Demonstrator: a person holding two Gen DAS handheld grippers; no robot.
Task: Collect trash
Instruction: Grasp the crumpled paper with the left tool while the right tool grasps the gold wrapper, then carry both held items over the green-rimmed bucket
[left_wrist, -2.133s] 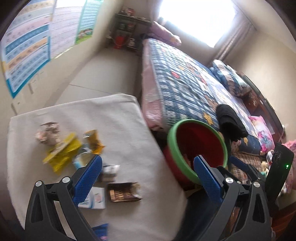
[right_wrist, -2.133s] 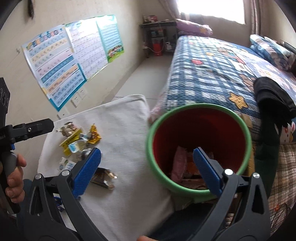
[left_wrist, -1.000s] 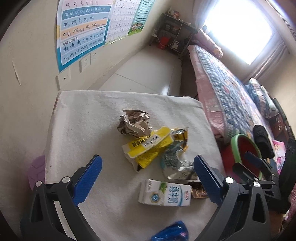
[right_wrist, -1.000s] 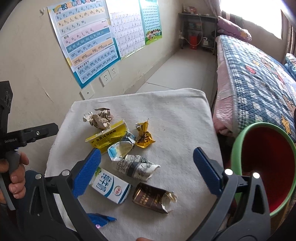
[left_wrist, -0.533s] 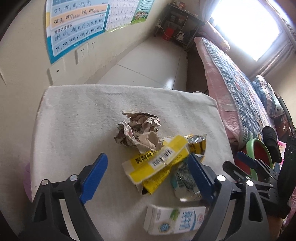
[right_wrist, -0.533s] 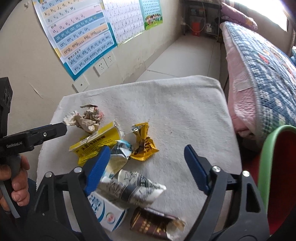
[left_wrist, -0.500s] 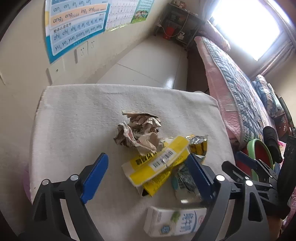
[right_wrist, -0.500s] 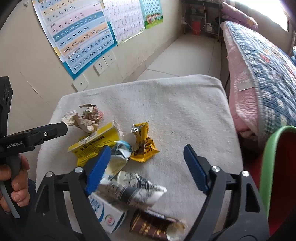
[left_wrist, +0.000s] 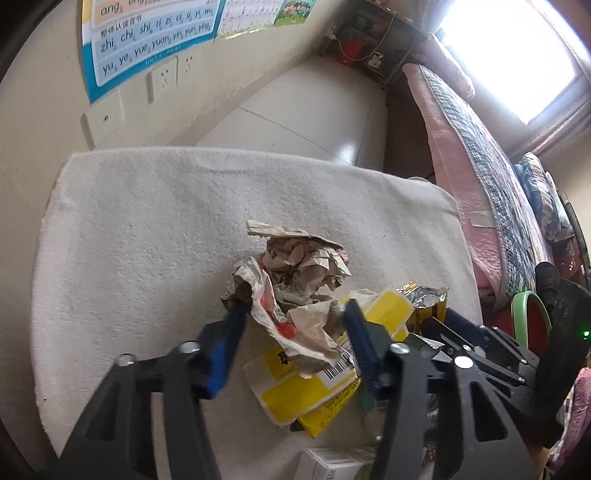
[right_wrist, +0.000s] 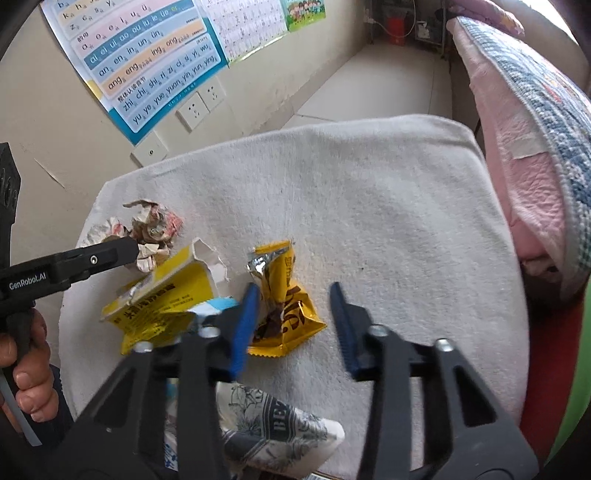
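Note:
A ball of crumpled paper (left_wrist: 295, 273) lies on the towel-covered table (left_wrist: 147, 221). My left gripper (left_wrist: 293, 310) is closing on it, and both blue pads touch its sides. In the right wrist view the same paper (right_wrist: 153, 229) sits at the left gripper's tip. A gold snack wrapper (right_wrist: 288, 306) lies between the closing jaws of my right gripper (right_wrist: 293, 299). The left pad is at its edge and a small gap shows at the right pad. A torn yellow box (right_wrist: 166, 299) lies between paper and wrapper.
A black-and-white printed bag (right_wrist: 273, 435) and a milk carton (left_wrist: 332, 465) lie near the table's front. The red bin with a green rim (left_wrist: 528, 321) stands at the right by the bed (left_wrist: 480, 166). A person's hand (right_wrist: 29, 369) holds the left gripper.
Both grippers have come down toward the table and their jaws have narrowed. The left now brackets the crumpled paper, the right the gold wrapper.

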